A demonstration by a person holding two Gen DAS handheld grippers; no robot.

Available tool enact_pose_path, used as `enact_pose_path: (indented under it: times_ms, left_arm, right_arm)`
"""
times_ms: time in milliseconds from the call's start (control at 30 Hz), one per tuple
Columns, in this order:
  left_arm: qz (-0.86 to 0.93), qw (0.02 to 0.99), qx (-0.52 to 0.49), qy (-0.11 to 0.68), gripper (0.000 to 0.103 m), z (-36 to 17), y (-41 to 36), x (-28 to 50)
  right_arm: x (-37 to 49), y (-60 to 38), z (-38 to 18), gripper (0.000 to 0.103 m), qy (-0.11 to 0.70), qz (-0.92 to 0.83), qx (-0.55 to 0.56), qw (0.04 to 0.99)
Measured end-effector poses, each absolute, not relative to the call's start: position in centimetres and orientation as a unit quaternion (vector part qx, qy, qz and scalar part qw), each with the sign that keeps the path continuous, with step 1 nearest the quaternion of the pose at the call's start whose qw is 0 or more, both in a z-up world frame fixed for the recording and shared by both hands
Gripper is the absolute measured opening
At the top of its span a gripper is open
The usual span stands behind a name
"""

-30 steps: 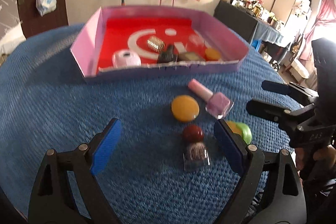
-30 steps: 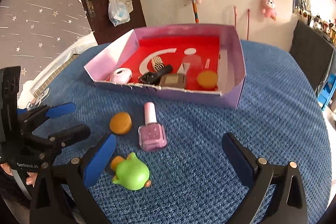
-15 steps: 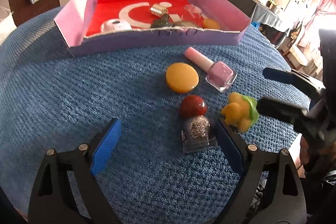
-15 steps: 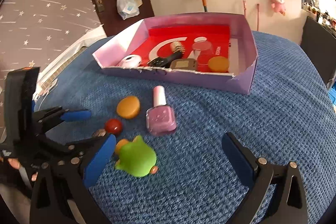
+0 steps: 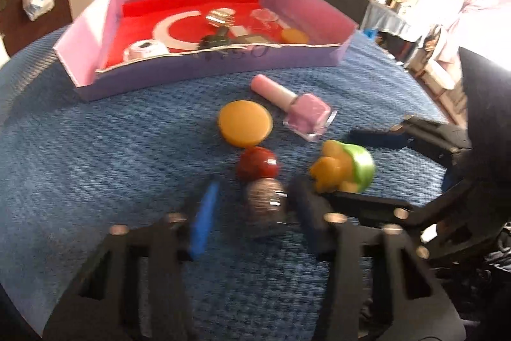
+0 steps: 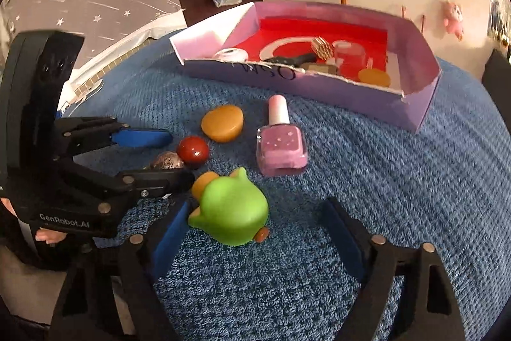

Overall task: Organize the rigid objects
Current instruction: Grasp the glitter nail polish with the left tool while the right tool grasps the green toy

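A glitter nail polish bottle point(image 5: 263, 203) with a round red cap point(image 5: 257, 166) lies on the blue knitted cloth. My left gripper point(image 5: 255, 213) is closing onto it, its blurred pads at the bottle's sides. The right wrist view shows the same left gripper point(image 6: 180, 157) pinching the bottle point(image 6: 166, 162). A green toy point(image 6: 230, 210) with orange feet lies between the fingers of my right gripper point(image 6: 255, 213). Those jaws are closing, with the left pad at the toy and the right pad still apart from it. A pink nail polish bottle point(image 6: 281, 143) and an orange disc point(image 6: 222, 123) lie just beyond.
A pink box point(image 5: 204, 69) with a red floor stands at the far side of the cloth point(image 5: 95, 149). It holds a white round case point(image 5: 145, 48), a gold clip, a dark item and another orange disc point(image 5: 295, 35). A hand point(image 6: 48, 235) holds the left gripper.
Both grippers have sunk closer to the cloth. The left jaws have narrowed from wide open onto the glitter bottle. The right jaws have begun narrowing around the green toy.
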State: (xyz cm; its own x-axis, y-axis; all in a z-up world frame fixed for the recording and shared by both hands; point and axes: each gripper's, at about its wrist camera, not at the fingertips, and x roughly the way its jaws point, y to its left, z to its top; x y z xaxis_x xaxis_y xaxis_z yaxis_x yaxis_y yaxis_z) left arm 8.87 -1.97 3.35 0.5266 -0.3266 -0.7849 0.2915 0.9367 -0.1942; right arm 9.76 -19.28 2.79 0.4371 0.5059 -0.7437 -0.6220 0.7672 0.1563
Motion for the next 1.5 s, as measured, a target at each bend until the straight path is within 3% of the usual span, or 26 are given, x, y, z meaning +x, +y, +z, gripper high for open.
enact_pose_path:
  times_ms: [33, 100, 567, 1500]
  left_arm:
    - [-0.177, 0.873, -0.018, 0.453, 0.030, 3.4, -2.0, 8.8]
    - [-0.174, 0.875, -0.009, 0.451, 0.030, 3.5, -2.4, 8.7]
    - [-0.155, 0.900, -0.014, 0.407, 0.030, 7.1, -0.3, 8.5]
    - [-0.155, 0.910, -0.021, 0.383, 0.028, 7.6, 0.8, 9.3]
  right_arm:
    - [9.6, -19.2, 2.8, 0.065, 0.411, 0.346, -0.068, 0.841]
    - [9.5, -19.3, 3.0, 0.052, 0.412, 0.373, -0.048, 0.830]
    - [10.8, -20.9, 6.4, 0.052, 0.375, 0.333, -0.022, 0.865]
    - [11.6, -20.7, 6.0, 0.052, 0.384, 0.320, -0.026, 0.866]
